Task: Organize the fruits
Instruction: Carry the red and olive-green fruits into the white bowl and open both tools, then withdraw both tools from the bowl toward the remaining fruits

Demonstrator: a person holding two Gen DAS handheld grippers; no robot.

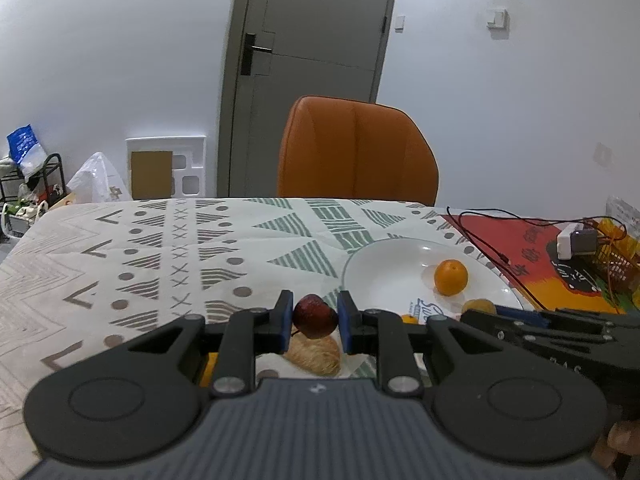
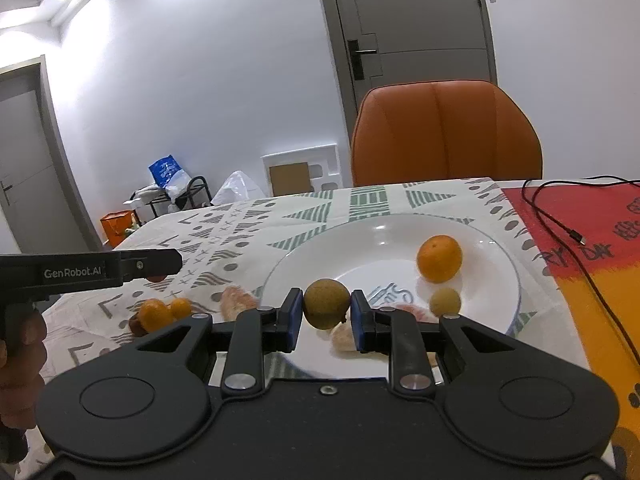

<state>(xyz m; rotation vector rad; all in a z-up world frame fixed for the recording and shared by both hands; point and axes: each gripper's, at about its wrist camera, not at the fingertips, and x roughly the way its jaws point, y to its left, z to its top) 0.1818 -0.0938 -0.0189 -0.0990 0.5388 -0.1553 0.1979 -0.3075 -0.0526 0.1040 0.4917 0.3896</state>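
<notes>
My left gripper (image 1: 314, 320) is shut on a dark red fruit (image 1: 315, 317) and holds it above the patterned tablecloth, left of the white plate (image 1: 380, 268). A pale peeled segment (image 1: 314, 356) lies on the cloth under it. My right gripper (image 2: 325, 314) is shut on a round brown fruit (image 2: 326, 309) over the near rim of the plate (image 2: 320, 264). On the plate lie an orange (image 2: 439, 258), a small brown fruit (image 2: 445, 302) and pale peeled pieces (image 2: 344, 338). Two small oranges (image 2: 160, 312) lie on the cloth at the left.
An orange chair (image 1: 356, 152) stands behind the table. A black cable (image 2: 560, 220) runs over a red and orange mat (image 2: 580, 248) right of the plate. A small white device (image 1: 576, 242) sits on the mat. The left gripper's body (image 2: 80, 270) reaches in from the left.
</notes>
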